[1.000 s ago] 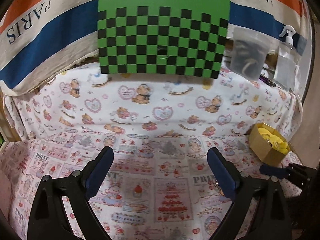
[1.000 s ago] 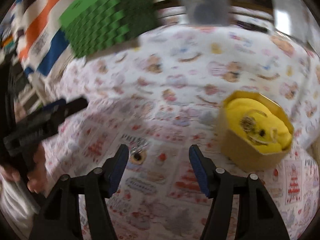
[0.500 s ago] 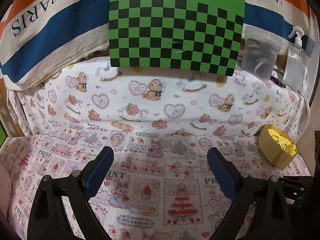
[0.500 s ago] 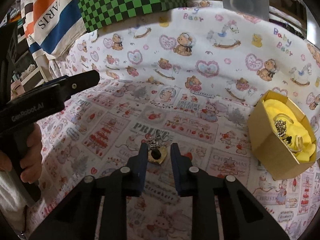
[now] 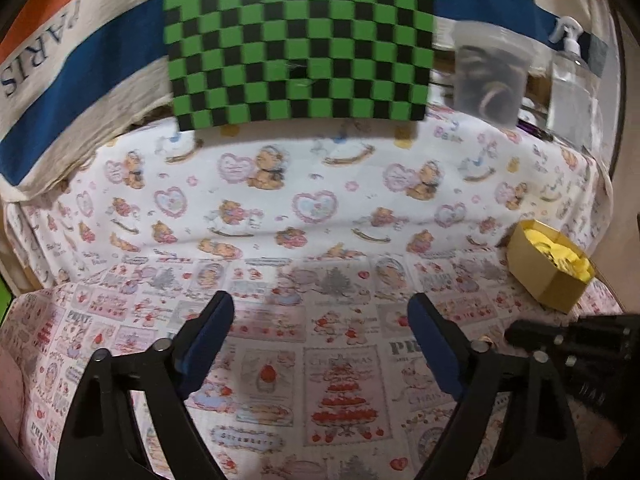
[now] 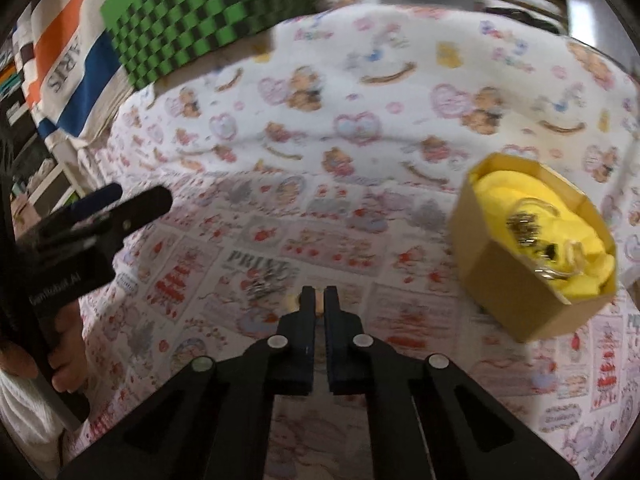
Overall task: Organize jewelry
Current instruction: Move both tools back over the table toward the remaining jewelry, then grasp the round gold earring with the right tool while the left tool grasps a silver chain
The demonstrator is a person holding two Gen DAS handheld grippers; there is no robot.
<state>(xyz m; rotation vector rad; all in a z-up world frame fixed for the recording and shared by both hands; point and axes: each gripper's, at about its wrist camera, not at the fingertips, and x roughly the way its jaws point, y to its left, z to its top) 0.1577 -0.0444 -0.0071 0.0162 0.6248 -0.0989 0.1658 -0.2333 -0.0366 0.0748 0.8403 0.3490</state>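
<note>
Right gripper clamps its dark blue pads tight on the small gold pendant lying on the printed cloth, left of the hexagonal cardboard box, while the left gripper, closing, holds nothing.

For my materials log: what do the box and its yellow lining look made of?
The box looks like matte brown cardboard, with flat folded panels and sharp edges. The yellow lining seems a soft cloth or foam: it bunches in rounded folds. Which one, blur hides.
</note>
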